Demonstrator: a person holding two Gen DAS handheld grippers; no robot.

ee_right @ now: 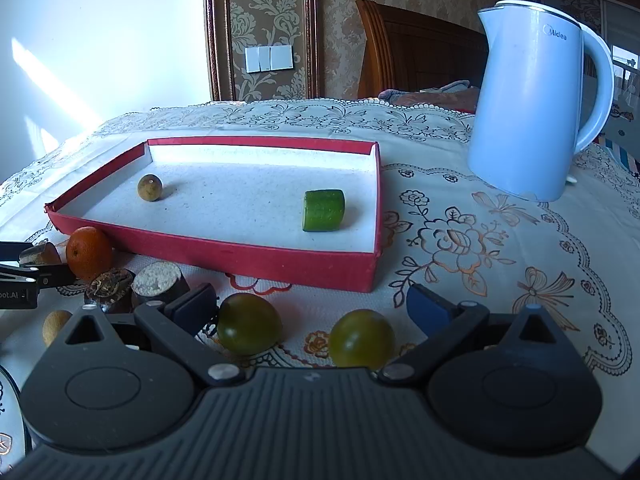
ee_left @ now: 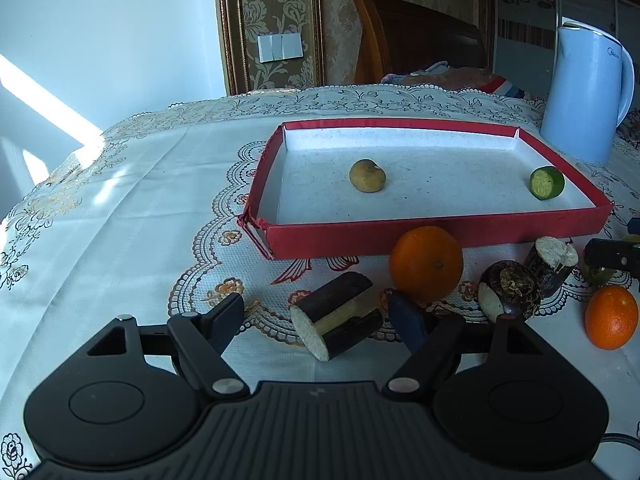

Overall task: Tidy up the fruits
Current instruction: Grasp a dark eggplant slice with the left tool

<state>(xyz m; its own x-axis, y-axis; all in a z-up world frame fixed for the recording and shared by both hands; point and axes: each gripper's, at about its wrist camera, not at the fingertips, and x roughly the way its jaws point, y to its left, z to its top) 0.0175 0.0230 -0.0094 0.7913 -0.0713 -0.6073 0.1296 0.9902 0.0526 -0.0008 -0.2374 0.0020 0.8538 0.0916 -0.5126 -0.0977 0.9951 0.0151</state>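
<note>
**Lining up two open grippers on the loose fruit**

Starting at the left, the left hand-held gripper [ee_left: 316, 314] stands wide open and holds nothing, its fingers straddling a dark-skinned cane piece [ee_left: 338, 316] that lies on its side on the bench [ee_left: 120, 216], pale cut end toward the camera. To do this well, I would judge it best to close across the round dark flanks, not the cut ends, and lift clear of the red tray [ee_left: 400, 236] wall before moving in. Just right sits an orange [ee_left: 426, 264], touching or nearly touching the tray's front wall, then two more cane stubs [ee_left: 510, 290] and a second orange [ee_left: 611, 317]. Inside the tray lie a small tan round fruit [ee_left: 367, 176] and a green cut piece [ee_left: 547, 183], well apart. Farther right, the right hand-held gripper [ee_right: 312, 310] is also spread wide and empty, with two glossy olive-green round fruits [ee_right: 249, 324] between its fingers. A pale blue kettle [ee_right: 532, 100] stands beyond the tray.
</note>
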